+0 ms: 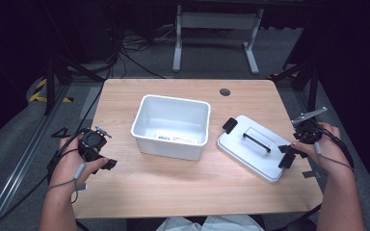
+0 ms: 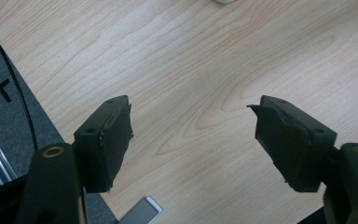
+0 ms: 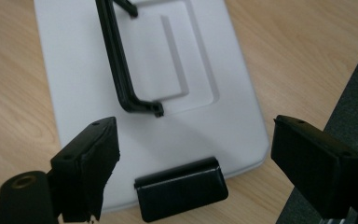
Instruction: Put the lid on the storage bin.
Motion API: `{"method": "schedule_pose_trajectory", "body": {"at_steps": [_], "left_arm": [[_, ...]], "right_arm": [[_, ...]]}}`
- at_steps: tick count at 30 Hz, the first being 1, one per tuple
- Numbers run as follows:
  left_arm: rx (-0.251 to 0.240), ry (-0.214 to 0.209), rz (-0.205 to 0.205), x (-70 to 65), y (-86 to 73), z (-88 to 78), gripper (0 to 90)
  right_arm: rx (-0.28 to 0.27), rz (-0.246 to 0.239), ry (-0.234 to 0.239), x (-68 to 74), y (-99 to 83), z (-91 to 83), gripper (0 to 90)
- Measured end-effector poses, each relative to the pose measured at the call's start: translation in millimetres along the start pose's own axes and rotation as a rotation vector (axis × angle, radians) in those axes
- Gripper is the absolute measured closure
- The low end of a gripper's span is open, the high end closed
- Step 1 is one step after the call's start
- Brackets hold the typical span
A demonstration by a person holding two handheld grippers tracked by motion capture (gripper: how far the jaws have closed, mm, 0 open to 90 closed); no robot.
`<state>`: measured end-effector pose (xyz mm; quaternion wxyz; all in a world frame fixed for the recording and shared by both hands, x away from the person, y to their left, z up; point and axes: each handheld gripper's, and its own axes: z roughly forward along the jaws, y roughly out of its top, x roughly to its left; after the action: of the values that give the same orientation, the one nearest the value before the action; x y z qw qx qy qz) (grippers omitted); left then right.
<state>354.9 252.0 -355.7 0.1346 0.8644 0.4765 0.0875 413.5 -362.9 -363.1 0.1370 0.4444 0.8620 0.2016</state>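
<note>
Plainly, the white lid lies flat on the counter right of the empty white bin, its long axis running from far-left to near-right. The right hand-held gripper, jaws spread, hovers at its near-right clasp, far nearer than the left hand-held gripper, open over bare wood. A black handle crosses the lid's top.
</note>
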Motion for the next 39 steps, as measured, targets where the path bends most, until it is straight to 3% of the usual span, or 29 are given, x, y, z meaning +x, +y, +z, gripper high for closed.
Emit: {"method": "schedule_pose_trajectory", "body": {"at_steps": [3, 5, 8, 10, 13, 16, 21, 24, 29, 32, 36, 39], "left_arm": [[-0.013, -0.008, 0.001, 0.2, -0.1, -1.5, 29.0], [-0.022, -0.009, -0.001, -0.7, -0.5, -2.2, 29.0], [-0.026, -0.007, 0.006, -1.6, -0.9, -3.9, 29.2], [-0.026, -0.013, 0.004, -2.2, -1.3, -4.0, 29.2], [-0.03, -0.01, 0.01, -2.9, -1.3, -4.3, 29.7], [-0.03, -0.018, 0.005, -4.3, -1.8, -4.4, 29.5], [-0.033, -0.017, 0.004, -4.8, -2.4, -4.7, 29.3], [-0.031, -0.018, 0.006, -3.9, -2.9, -4.2, 29.3], [-0.032, -0.02, -0.002, -3.9, -3.9, -3.6, 29.2], [-0.03, -0.022, 0.004, -4.6, -4.1, -3.4, 29.1], [-0.029, -0.03, 0.009, -4.5, -3.4, -1.6, 29.1], [-0.023, -0.03, 0.008, -3.4, -3.3, -0.4, 29.1]], "right_arm": [[-0.004, -0.027, -0.023, 1.9, 0.7, -1.4, 23.6], [0.013, -0.052, -0.004, 3.3, 1.8, -0.8, 31.2], [0.018, -0.076, 0.025, 4.8, 5.7, 1.1, 35.8], [-0.006, -0.094, 0.029, 5.7, 10.0, 2.2, 37.5], [-0.043, -0.062, 0.051, 9.0, 11.6, 4.5, 43.9], [-0.031, -0.082, 0.095, 13.6, 14.3, 10.5, 43.6], [-0.018, -0.11, 0.101, 22.5, 22.3, 21.6, 42.3], [0.01, -0.092, 0.093, 28.0, 26.6, 28.7, 40.0], [0.013, -0.136, 0.103, 34.8, 32.1, 42.0, 40.4], [0.026, -0.132, 0.119, 34.9, 32.7, 51.2, 40.5], [-0.005, -0.133, 0.17, 30.2, 30.7, 66.9, 44.1], [-0.006, -0.145, 0.162, 27.5, 30.2, 75.8, 46.9]]}}
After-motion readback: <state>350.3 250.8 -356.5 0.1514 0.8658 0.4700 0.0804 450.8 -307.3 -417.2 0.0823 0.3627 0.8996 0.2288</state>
